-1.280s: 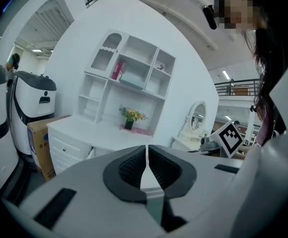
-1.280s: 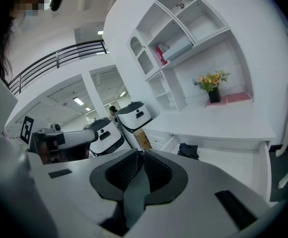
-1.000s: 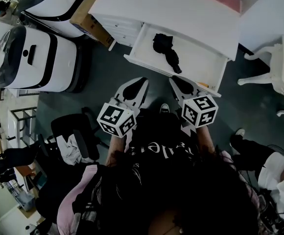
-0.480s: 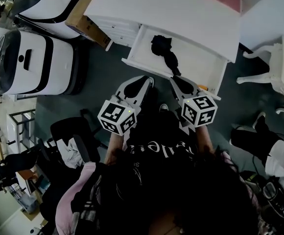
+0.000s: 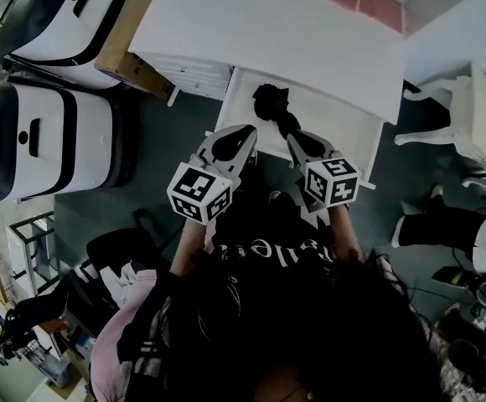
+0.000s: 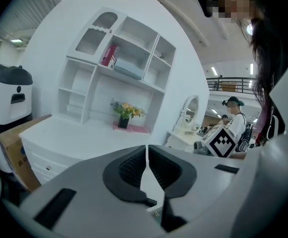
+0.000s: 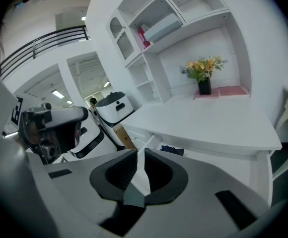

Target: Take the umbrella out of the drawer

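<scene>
While open, white drawer (image 5: 343, 117), dark floor (image 5: 183, 120)

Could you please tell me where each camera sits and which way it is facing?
Head view: on the person's head, looking steeply down at the umbrella in the open drawer; hair, forearms, left gripper and right gripper show.
Left gripper view: rides the left gripper, facing the white desk and flowers; its shut jaws show.
Right gripper view: rides the right gripper, facing the drawer; its shut jaws show.
Shared: head and right gripper views both see the umbrella.
</scene>
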The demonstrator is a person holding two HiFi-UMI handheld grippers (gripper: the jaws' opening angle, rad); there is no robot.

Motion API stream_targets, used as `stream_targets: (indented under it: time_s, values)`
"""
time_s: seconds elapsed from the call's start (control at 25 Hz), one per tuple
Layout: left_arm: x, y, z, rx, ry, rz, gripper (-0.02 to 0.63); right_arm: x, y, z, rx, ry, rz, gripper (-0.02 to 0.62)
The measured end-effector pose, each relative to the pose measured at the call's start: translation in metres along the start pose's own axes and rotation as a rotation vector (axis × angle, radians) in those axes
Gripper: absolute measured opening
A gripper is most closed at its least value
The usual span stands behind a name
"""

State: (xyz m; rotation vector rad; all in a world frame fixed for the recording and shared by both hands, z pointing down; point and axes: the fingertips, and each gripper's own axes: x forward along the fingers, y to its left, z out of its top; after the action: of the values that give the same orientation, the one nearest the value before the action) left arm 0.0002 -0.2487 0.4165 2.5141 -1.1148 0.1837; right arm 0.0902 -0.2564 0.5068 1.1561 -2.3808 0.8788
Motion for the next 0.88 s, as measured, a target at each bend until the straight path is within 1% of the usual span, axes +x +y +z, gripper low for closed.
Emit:
stream_targets:
  time_s: [0.16,0.32,0.52,0.72,0.8,0.88]
  values:
    - [0.015,0.023,0.004,-0.001,0.012,-0.027,0.025,0.031,-0.019,0.000,-0.025,0.048,-0.040,0.069]
    - [0.026,0.048,0.001,-0.022,0.026,-0.042,0.026,0.067,-0.044,-0.010,-0.047,0.120,-0.073,0.069]
    - [0.037,0.078,-0.001,-0.033,0.052,-0.047,0.025,0.110,-0.076,-0.031,-0.079,0.251,-0.086,0.071]
    - [0.044,0.099,0.001,-0.033,0.064,-0.049,0.026,0.142,-0.100,-0.058,-0.092,0.374,-0.090,0.072]
    - [0.047,0.107,0.000,-0.034,0.074,-0.047,0.026,0.155,-0.105,-0.069,-0.089,0.419,-0.078,0.092]
    - [0.053,0.114,0.000,-0.035,0.080,-0.049,0.026,0.169,-0.111,-0.079,-0.085,0.462,-0.057,0.172]
